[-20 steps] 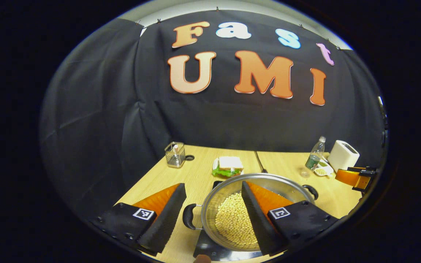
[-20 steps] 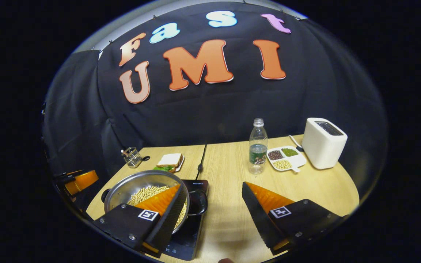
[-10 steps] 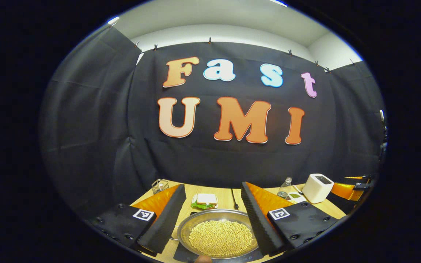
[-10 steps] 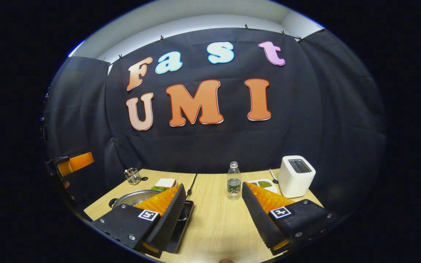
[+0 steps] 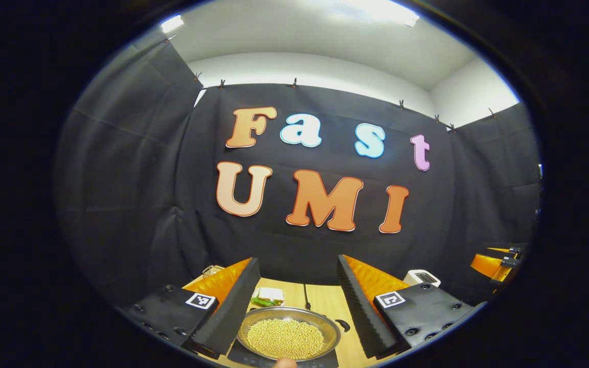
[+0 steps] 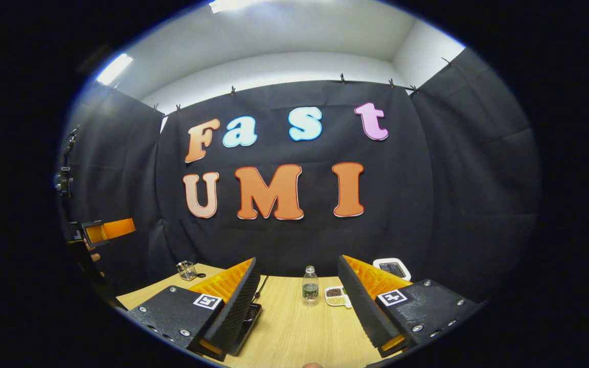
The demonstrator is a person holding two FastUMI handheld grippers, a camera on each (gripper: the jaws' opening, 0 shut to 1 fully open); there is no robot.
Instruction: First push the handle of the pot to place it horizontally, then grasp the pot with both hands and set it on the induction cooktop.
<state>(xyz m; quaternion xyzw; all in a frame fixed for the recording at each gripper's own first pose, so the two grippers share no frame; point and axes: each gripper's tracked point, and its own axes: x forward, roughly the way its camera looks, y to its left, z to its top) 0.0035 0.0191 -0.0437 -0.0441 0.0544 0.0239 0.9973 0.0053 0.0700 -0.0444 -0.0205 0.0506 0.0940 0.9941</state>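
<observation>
Nearest to us in the left gripper view, the left gripper [image 5: 294, 306] has its fingers spread apart with nothing between them, and the pot [image 5: 288, 337] lies below and ahead in the gap, well clear of both fingers. We see the pot, full of pale beans, resting on the induction cooktop [image 5: 320, 362], which lies near the front edge of the table [image 5: 325, 301]; one dark loop handle [image 5: 343, 325] sticks out to the pot's right, so we judge its handle axis to run side to side along that edge. The right gripper [image 6: 297, 306], in the right gripper view, is likewise parted and empty, and the cooktop's corner peeks past its left finger, so the pot lies down and to the left of it. We judge the left gripper the nearer, sitting almost straight above the pot. The placing looks done to us, and any coming move is simply away from the pot. Farther back stand a sandwich [image 5: 269, 295], a bottle [image 6: 310, 286], a compartment dish [image 6: 336, 295] and a toaster [image 6: 392, 267] toward the far edge.
</observation>
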